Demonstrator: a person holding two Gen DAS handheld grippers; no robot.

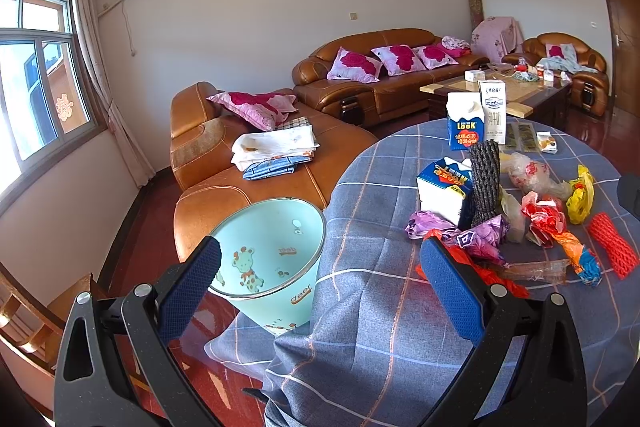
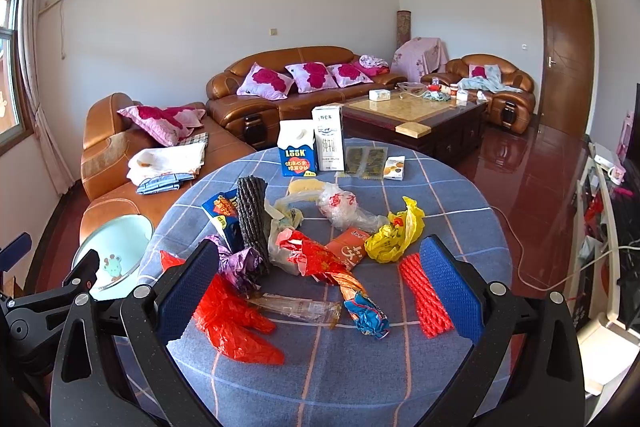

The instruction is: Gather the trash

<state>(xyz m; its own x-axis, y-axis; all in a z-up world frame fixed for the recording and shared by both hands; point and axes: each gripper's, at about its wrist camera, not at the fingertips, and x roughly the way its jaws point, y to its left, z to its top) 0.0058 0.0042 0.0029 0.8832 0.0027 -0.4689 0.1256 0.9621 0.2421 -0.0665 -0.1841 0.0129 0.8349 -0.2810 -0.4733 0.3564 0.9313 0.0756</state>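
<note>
1. A mint-green waste bin [image 1: 276, 267] with a deer print stands on the floor, touching the left edge of the round table [image 2: 400, 379] in its blue checked cloth.
2. The left gripper [image 1: 320, 291] hovers over that table edge, jaws spread wide, holding nothing.
3. Trash lies mid-table: a red plastic bag [image 2: 236, 323], a purple wrapper [image 2: 236, 263], a black mesh sleeve [image 2: 252, 219], a clear flattened bottle [image 2: 296, 307], a yellow bag [image 2: 396, 235] and red foam netting [image 2: 424, 299].
4. The right gripper [image 2: 320, 291] hangs above the pile, jaws spread, empty.
5. Two milk cartons [image 2: 312, 147] stand upright at the far edge.
</note>
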